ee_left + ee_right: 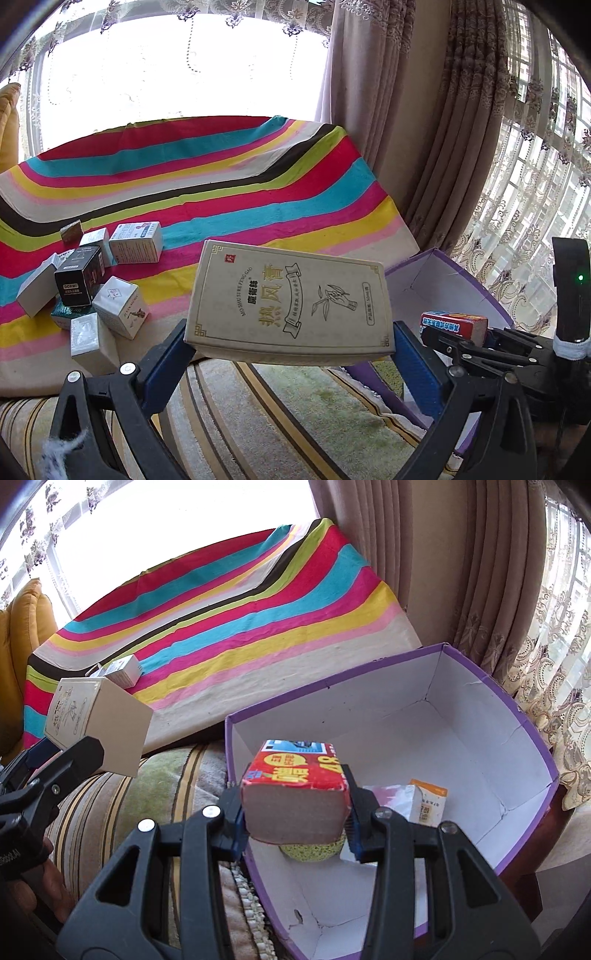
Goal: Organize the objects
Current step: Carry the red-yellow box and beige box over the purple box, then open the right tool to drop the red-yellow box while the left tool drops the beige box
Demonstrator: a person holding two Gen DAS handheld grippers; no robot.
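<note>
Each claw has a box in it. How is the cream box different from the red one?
The cream box is wide and flat with gold writing; the red box is chunkier and brightly printed. The left claw holds the cream box over the striped cushion, while the right claw holds the red box above the purple bin. Both are cardboard, squeezed between two fingers.

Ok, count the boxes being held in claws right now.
2. Beige box in the left claw, outside the purple bin; red box in the right claw, over the bin's inside.
</note>
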